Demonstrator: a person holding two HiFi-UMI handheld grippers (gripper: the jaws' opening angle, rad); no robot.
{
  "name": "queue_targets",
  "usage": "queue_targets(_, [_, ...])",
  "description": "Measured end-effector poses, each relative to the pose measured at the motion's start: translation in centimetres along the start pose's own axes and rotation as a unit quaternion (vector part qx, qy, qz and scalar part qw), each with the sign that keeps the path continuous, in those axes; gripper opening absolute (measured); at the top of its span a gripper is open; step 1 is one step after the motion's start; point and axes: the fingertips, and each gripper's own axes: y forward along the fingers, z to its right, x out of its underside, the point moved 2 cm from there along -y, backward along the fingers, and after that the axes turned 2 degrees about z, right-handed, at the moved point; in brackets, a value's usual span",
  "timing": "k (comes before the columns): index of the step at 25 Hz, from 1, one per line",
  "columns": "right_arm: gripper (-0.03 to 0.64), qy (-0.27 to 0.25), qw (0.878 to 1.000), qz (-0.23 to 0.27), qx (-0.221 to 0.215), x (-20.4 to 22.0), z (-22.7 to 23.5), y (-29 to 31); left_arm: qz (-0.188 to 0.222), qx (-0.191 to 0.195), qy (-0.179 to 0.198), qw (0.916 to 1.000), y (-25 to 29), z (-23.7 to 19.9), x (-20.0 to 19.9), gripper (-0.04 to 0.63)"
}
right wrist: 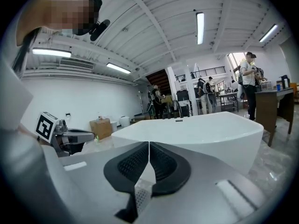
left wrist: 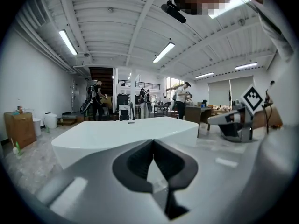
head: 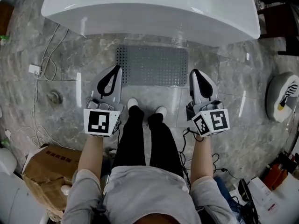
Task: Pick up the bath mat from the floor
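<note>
The grey perforated bath mat [head: 152,65] lies flat on the marble floor just in front of the white bathtub [head: 149,8]. My left gripper [head: 115,68] hovers by the mat's left edge and my right gripper [head: 193,72] by its right edge. Both point forward toward the tub. In the left gripper view the jaws [left wrist: 153,141] meet at the tips with nothing held. The right gripper view shows the same: jaws [right wrist: 148,143] closed together and empty, the tub [right wrist: 196,129] ahead of them.
The person's legs and white shoes [head: 145,110] stand between the grippers, just short of the mat. A cardboard box [head: 46,167] sits at the lower left, with cables [head: 43,69] and a floor drain [head: 54,97] on the left. A shoe on a white object [head: 282,97] lies at right.
</note>
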Motion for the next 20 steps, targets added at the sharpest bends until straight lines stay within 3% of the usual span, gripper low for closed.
queue_targets(20, [0.021, 0.007, 1.000, -0.003, 0.004, 31.0, 10.9, 8.9, -0.035, -0.012, 0.010, 0.9993, 10.9, 1.7, 31.2, 0.002])
